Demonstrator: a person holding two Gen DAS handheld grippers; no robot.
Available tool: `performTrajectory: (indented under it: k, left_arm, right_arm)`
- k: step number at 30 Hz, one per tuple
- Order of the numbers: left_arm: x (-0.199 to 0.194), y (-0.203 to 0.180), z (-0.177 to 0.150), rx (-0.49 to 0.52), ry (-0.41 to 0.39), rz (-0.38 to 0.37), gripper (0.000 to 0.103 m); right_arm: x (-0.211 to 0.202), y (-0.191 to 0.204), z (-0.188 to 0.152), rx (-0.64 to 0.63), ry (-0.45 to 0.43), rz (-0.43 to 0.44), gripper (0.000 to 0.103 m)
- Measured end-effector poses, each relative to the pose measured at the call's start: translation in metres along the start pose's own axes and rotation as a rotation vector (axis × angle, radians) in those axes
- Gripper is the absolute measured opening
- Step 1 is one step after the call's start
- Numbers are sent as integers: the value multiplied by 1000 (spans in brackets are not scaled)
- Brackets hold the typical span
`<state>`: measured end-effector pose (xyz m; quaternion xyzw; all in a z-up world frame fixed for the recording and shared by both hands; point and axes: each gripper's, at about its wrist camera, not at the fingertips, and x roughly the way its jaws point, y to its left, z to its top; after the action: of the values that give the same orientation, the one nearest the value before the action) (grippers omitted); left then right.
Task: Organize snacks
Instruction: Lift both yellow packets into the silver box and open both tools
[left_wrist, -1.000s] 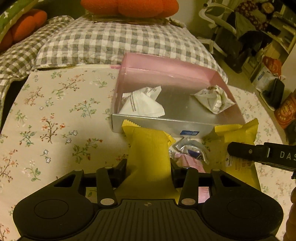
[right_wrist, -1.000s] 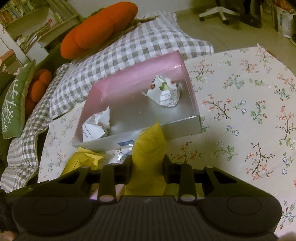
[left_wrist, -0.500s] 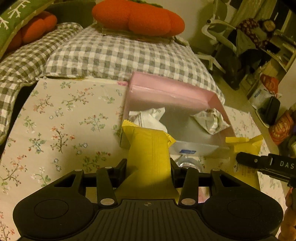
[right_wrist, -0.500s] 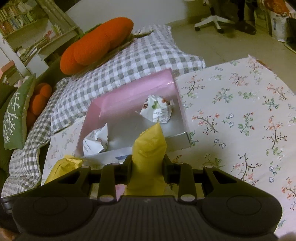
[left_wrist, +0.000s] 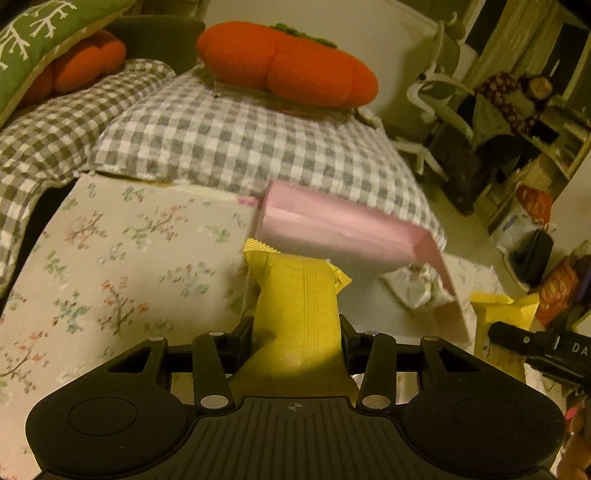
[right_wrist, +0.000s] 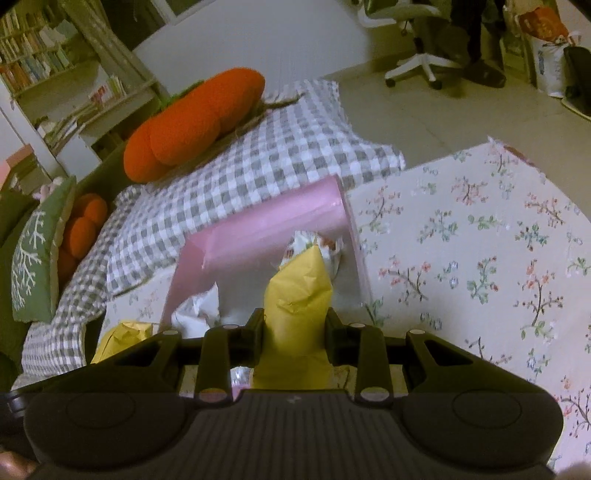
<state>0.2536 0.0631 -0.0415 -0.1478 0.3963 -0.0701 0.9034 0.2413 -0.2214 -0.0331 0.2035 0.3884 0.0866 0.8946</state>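
Two white packets already lie in the pink box (right_wrist: 273, 229) — one (right_wrist: 199, 312) at its left end, one (right_wrist: 325, 247) at its right — so the sorting looks begun but not finished. Each claw carries one more snack: the left claw (left_wrist: 297, 332) is clamped on a yellow pack (left_wrist: 295, 291), and the right claw (right_wrist: 295, 326) is pinched narrow on a second yellow pack (right_wrist: 301, 291). Both packs are held up off the floral counter (right_wrist: 480, 258), just before the box's near side, not yet inside it. A silvery wrapper (right_wrist: 240, 376) shows under the right claw, likely left to sort. The yellow packs are soft pillow bags — matte, crimped at the top edge, creased where the pads squeeze them.
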Motion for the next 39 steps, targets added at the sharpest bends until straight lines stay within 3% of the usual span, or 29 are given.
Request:
performTrajectory:
  k: [10,16,28,30,34,39]
  left_arm:
    - [25,-35,16,14,-47,-105,42]
    - [52,-47,26,13,-56,-113,42]
    - [85,-40,18,18,-77,-113,43]
    - [86,-42,17,38,-87,-103,44]
    - [84,-41,19,45,-93,-98,57]
    - [72,-29,27,-10,-108,-91,59]
  right_arm:
    - [14,8,21,-7,-68,35,29]
    - [28,21,31,-39,-108,54,29]
    - [64,36,30,-75,-74,39,29]
    - [67,36,29,-76,-68,32,29]
    - [69,34,28,-72,-57,35,30]
    - [60,31,30,-56,-85,28,37]
